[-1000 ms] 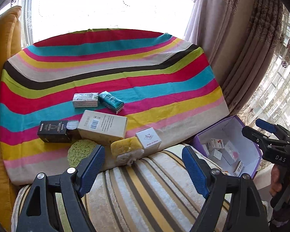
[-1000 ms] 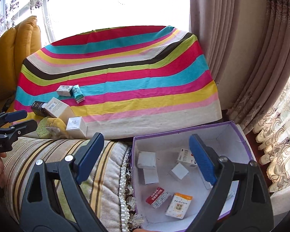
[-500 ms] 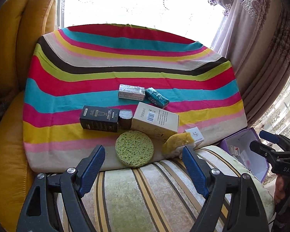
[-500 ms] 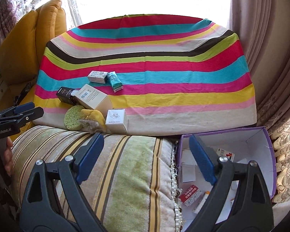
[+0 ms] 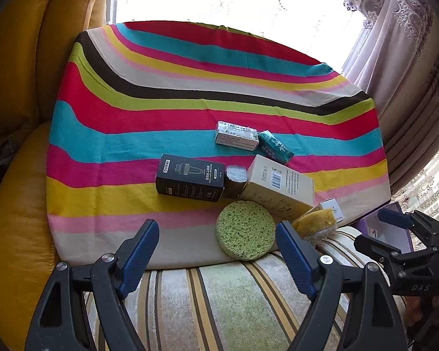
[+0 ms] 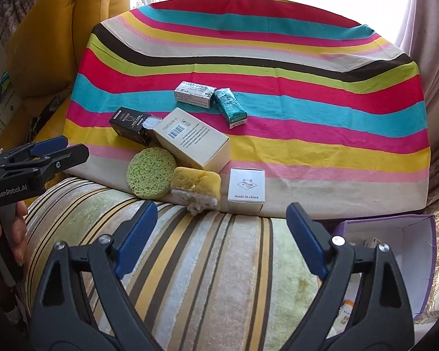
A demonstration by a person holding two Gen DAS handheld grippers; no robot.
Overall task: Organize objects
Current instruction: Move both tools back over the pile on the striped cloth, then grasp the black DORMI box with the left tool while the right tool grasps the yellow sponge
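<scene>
Landmark: large cream cardboard box with a barcode label [image 6: 192, 140], lying on its side on a cloth of bright multicoloured stripes [image 6: 307, 87] spread over a table

- Black cardboard box with white print [image 6: 129, 123]: to the left of the cream box, on its side; a small grey-white foam piece [image 6: 151, 122] sits between the two
- Round green sponge disc [image 6: 151, 173]: in front of the cream box at its left corner, leaning against it, at the cloth's near edge
- Yellow sponge block with a white scouring layer [image 6: 196, 185]: in front of the cream box, just beside the green disc
- Small white cube carton printed "made in china" [image 6: 246, 186]: to the right front of the cream box, upright, near the cloth's edge
- Silver-white flat packet [image 6: 193, 94]: behind the cream box, apart from it
- Teal wrapped packet [image 6: 230, 108]: behind the cream box to the right, touching the silver-white packet's end
- Purple-walled open box with white interior [image 6: 406, 242]: well to the right front of the cream box, lower than the table; a few small cartons partly visible inside
- Striped plush cushion in green, yellow and cream [image 6: 213, 263]: in front of the cream box, below the cloth's edge
- Yellow leather armchair [image 5: 17, 117]: to the left of the cream box, beyond the cloth

Left gripper [image 5: 218, 256]: blue-padded jaws apart, nothing between them, over the cushion
Right gripper [image 6: 221, 239]: jaws apart, empty, over the cushion
</scene>
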